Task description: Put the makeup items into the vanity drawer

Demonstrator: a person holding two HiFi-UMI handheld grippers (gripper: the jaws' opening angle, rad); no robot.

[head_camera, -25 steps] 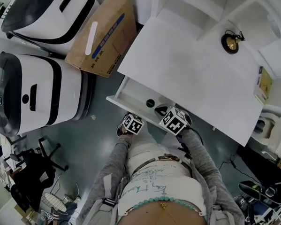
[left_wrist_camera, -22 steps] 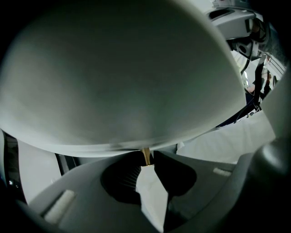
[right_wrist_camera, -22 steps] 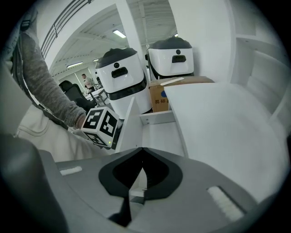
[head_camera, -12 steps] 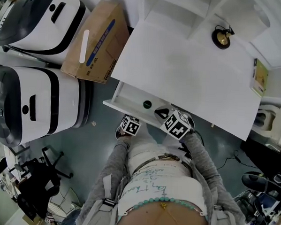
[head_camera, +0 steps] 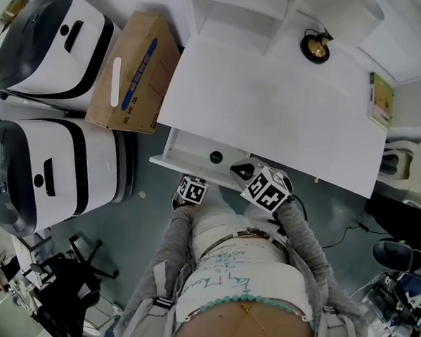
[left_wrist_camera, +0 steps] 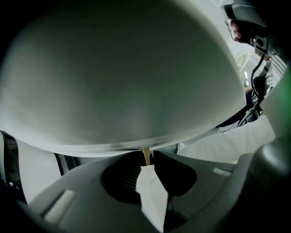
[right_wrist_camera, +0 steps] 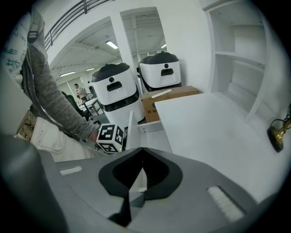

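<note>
Steeply downward, left tool (left_wrist_camera: 148, 160) pinches a gold knob (left_wrist_camera: 145, 154) — right tool (right_wrist_camera: 141, 152) closed.

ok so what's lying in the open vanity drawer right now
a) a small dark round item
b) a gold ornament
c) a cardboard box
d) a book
A: the head view shows one small dark round item on the white floor of the open drawer, while the cardboard box stands outside it, off to the left.
</note>
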